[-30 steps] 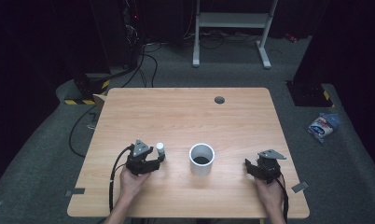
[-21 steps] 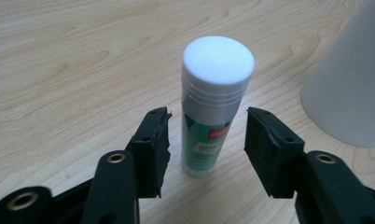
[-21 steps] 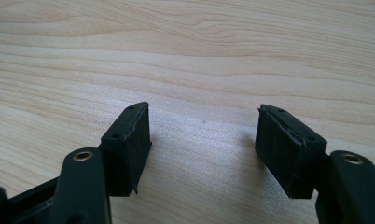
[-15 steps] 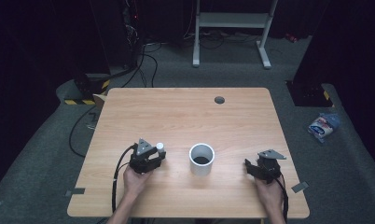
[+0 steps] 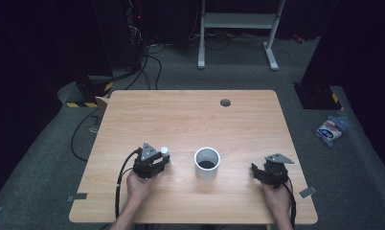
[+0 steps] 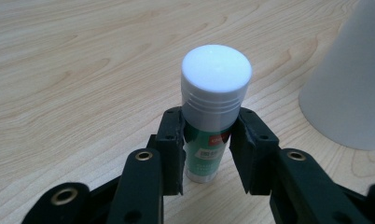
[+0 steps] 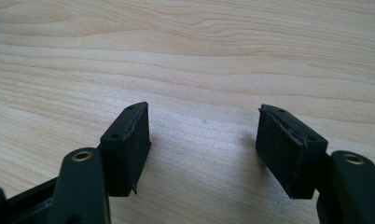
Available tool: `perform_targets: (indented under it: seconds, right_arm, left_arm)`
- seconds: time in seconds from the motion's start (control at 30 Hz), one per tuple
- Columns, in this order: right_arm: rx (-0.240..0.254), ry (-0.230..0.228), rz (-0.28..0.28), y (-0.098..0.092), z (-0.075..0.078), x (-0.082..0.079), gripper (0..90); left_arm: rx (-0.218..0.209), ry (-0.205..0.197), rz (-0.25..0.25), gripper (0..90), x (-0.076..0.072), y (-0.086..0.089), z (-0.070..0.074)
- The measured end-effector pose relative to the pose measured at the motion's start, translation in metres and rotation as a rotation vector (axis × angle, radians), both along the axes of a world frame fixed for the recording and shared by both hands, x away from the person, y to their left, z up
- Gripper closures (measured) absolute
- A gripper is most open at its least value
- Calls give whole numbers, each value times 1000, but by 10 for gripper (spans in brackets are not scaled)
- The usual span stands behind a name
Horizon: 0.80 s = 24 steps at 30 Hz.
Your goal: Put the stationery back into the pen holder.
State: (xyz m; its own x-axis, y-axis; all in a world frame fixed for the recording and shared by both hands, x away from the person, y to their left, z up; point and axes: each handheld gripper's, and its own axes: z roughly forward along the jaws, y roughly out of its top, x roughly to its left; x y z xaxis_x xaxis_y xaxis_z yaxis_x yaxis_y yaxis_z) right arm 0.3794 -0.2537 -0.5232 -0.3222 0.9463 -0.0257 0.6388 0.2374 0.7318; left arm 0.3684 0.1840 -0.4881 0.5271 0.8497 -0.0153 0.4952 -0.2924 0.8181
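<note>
Near the desk's (image 5: 190, 115) front edge, my left gripper (image 6: 206, 149) clasps an upright glue stick (image 6: 213, 107), both jaws pressed to its green body under the white cap. A white cup (image 5: 207, 163) stands just beside it at the desk's front middle. My right gripper (image 7: 204, 140), toward the front right corner, rests with jaws spread over bare wood.

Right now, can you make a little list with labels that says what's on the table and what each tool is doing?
table: light wood, with a small dark round hole near the far edge
cup: white, upright, near the middle
glue stick: white cap, green label, standing upright
left tool: jaws on both sides of the glue stick, closed on it
right tool: jaws wide apart, nothing between them
</note>
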Motion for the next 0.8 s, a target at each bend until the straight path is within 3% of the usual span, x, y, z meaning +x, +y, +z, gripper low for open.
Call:
perform_targets:
  seconds: [0.23,0.63,0.8]
  right_arm:
    - [1,1,1,0,0,0,349]
    - [6,4,-5,0,0,0,349]
    - [4,3,-2,0,0,0,349]
  left_arm:
    - [-43,14,10,652,-4,3,7]
    - [-32,7,-34,653,-10,-2,16]
    - [-56,8,-41,653,-10,-2,19]
